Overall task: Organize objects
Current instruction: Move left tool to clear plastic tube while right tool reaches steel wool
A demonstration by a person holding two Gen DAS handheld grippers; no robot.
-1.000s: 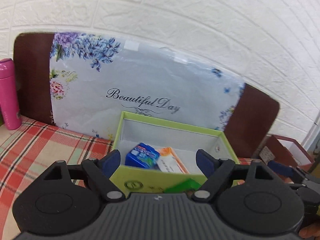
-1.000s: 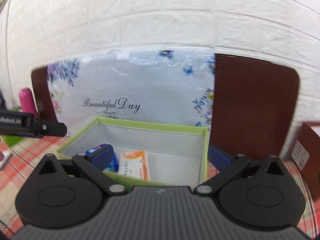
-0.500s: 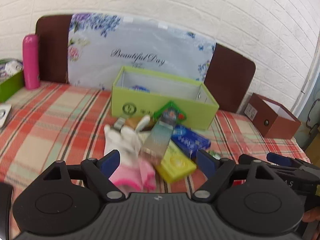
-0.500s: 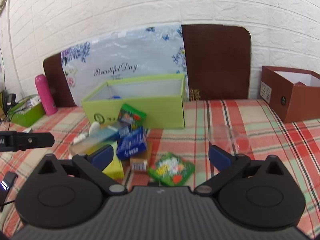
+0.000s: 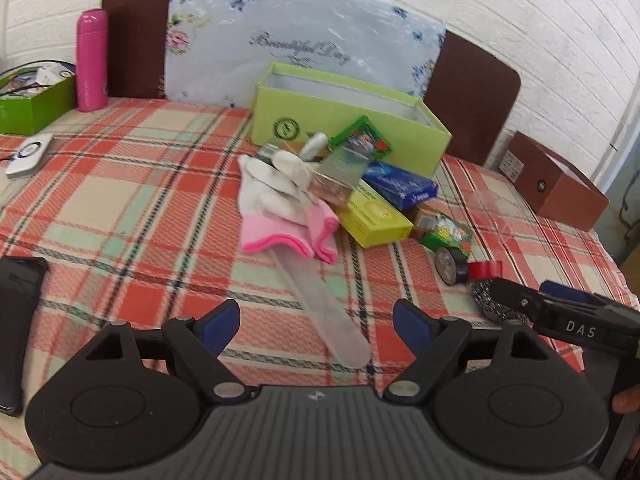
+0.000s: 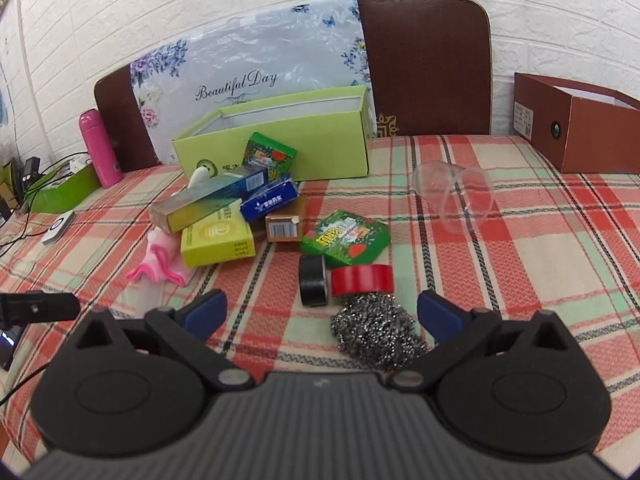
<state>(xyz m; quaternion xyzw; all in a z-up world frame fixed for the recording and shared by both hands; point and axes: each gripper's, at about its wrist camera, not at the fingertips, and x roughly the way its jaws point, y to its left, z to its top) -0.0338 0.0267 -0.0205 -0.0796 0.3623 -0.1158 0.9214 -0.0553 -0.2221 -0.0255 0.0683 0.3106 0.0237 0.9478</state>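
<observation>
Pulled back from the green box [image 5: 344, 120] since a second ago: then hard up against its rim, looking down on packets inside; now well clear, whole tabletop clutter in view.

Left gripper [image 5: 316, 322] spread wide, holding nothing. Clear plastic strip [image 5: 324, 312] lying on checked cloth [image 5: 120, 208], far end tucked under gloves, near end running between the blue fingertips.

Right gripper [image 6: 322, 314] likewise wide, holding nothing. Steel scourer [image 6: 374, 334] just ahead, between the fingertips, toward the right one. Black tape roll [image 6: 313, 286] and red tape roll [image 6: 362, 280] side by side just beyond scourer.

Count in the heap before green box: one pair white-and-pink gloves [image 5: 280, 208]; one yellow-green carton [image 6: 218, 240]; one long gold-and-teal carton [image 6: 208, 200] propped across it; one blue carton [image 6: 270, 198]; one small brown carton [image 6: 283, 228]; two green packets, one [image 6: 346, 238] flat on cloth, one [image 6: 270, 156] leaning against box front. One white rounded item behind long carton, identity unclear. Clear plastic cup [image 6: 454, 188] on its side, apart to the right.

Round about: pink flask [image 5: 92, 60] upright at back left beside second green tray [image 5: 36, 108] of oddments; white flat device [image 5: 28, 156] on cloth; brown box [image 6: 576, 120] far right; floral board [image 5: 304, 52] and brown boards against brick wall. Black object at left edge of left view, partly cut off.
</observation>
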